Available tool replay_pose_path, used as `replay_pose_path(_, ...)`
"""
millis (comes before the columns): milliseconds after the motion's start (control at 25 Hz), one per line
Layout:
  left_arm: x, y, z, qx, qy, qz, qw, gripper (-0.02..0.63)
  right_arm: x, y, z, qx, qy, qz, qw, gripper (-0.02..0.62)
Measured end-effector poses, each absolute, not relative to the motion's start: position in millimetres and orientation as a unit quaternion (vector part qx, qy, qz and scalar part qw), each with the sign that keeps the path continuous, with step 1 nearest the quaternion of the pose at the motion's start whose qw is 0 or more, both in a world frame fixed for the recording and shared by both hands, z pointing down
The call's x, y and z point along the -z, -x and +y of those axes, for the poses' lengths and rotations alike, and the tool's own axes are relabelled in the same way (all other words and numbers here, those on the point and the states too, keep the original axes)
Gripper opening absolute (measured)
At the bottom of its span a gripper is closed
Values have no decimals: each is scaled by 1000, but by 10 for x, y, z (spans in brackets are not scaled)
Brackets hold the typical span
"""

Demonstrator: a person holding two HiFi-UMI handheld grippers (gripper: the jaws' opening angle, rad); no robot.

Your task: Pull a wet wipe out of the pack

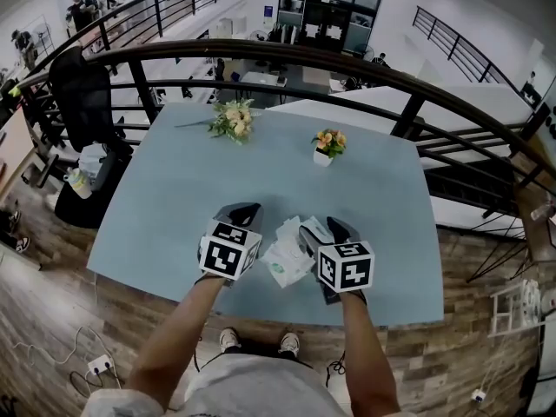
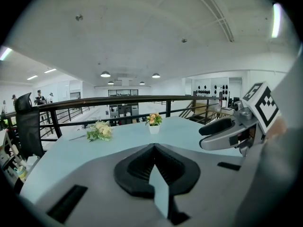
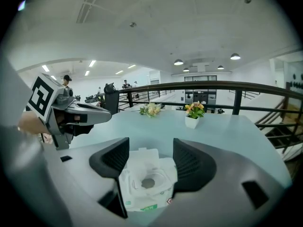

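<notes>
Here, pack [image 1: 289, 256] near table's [image 1: 174, 198] front edge.

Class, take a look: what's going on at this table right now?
A person holds a gripper in each hand over a pale blue table. The right gripper is open, with its jaws on either side of a white wet wipe pack lying on the table. The pack's flap looks lifted, showing the opening, but no wipe is clearly drawn out. The left gripper is shut and empty, off to the pack's left.

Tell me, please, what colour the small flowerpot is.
The small flowerpot is white; clearest in right gripper view.
</notes>
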State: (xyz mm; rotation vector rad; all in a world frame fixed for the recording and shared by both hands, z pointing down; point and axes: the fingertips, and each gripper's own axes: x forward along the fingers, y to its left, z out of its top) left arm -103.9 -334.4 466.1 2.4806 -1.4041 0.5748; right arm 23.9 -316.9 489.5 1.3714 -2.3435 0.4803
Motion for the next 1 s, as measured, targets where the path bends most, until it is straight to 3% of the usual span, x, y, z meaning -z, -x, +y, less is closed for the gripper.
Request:
replay_pose_path(720, -4905, 1186, -3154, -218, -832, -492, 136, -5, -5460, 72, -2978, -205, -423, -849, 242, 283)
replay_pose_path(1000, -5002, 1253, -3106, -224, -824, -500, 145, -5, -5604, 149, -2958, -211, -410, -850, 254, 236)
